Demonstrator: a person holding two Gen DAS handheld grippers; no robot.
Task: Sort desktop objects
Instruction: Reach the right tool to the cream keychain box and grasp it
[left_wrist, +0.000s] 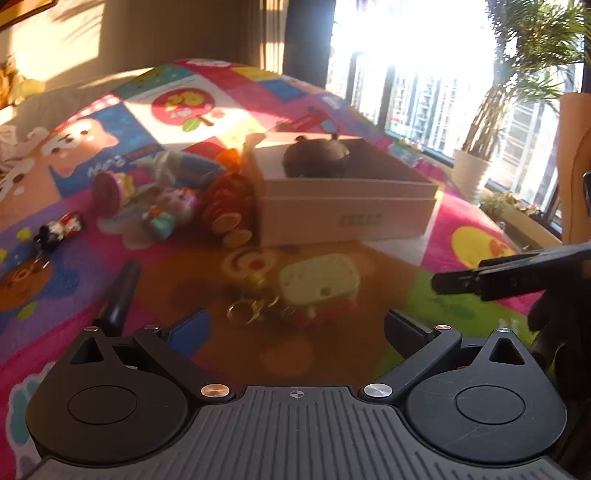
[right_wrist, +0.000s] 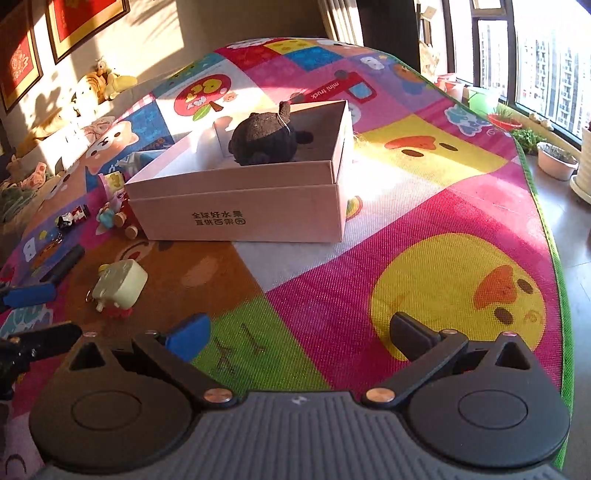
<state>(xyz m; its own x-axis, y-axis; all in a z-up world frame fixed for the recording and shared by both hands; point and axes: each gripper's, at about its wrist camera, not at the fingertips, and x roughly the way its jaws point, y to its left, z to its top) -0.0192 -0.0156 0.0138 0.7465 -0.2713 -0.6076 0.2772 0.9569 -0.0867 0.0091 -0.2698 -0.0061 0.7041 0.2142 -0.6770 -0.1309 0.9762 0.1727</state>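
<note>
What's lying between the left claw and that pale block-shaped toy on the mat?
Only its metal key rings, lying just ahead of the open left gripper and attached to the block toy. The left wrist view shows this.

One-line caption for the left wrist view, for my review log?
Open left gripper approaches a pale square-headed keychain toy on the colourful mat, before a white box holding a dark plush.

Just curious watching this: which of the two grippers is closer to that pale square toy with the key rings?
Left. The left gripper sits right before the toy, fingers open. The right gripper is off to its right, farther away.
</note>
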